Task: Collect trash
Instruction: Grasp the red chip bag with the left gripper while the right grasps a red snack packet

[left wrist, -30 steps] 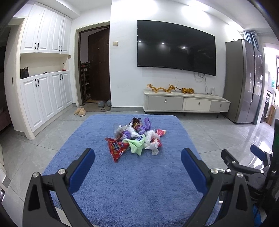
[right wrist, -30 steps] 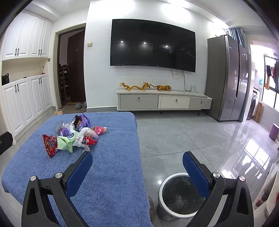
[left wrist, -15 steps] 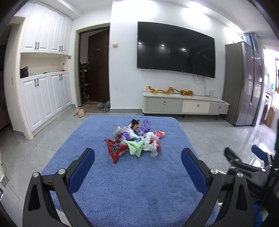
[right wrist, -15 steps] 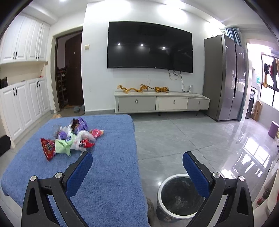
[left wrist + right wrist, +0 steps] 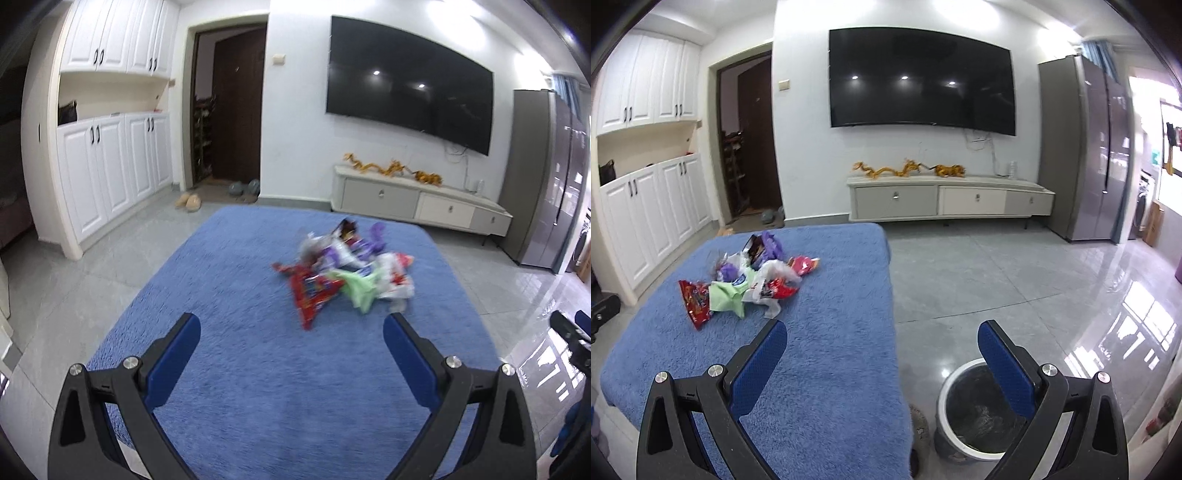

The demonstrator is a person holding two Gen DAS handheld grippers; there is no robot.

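A heap of crumpled wrappers (image 5: pixel 347 269) (image 5: pixel 750 277), red, green, white and purple, lies on a table covered with a blue towel (image 5: pixel 258 369) (image 5: pixel 831 332). My left gripper (image 5: pixel 291 332) is open and empty, hovering over the towel just short of the heap, which sits slightly to its right. My right gripper (image 5: pixel 882 339) is open and empty too, held over the table's right edge, with the heap far to its left. A round bin (image 5: pixel 979 413) with a dark liner stands on the floor below its right finger.
Grey glossy tiles surround the table. A low TV cabinet (image 5: pixel 949 201) and wall TV (image 5: pixel 919 81) stand at the back, a tall fridge (image 5: pixel 1089 147) to the right, white cupboards (image 5: pixel 103 147) to the left. The right gripper's tips (image 5: pixel 572 332) show at the left view's right edge.
The left gripper has swung leftward and closer, so the heap now sits right of its centre and looks blurred. The right gripper has barely moved. Both stay open.
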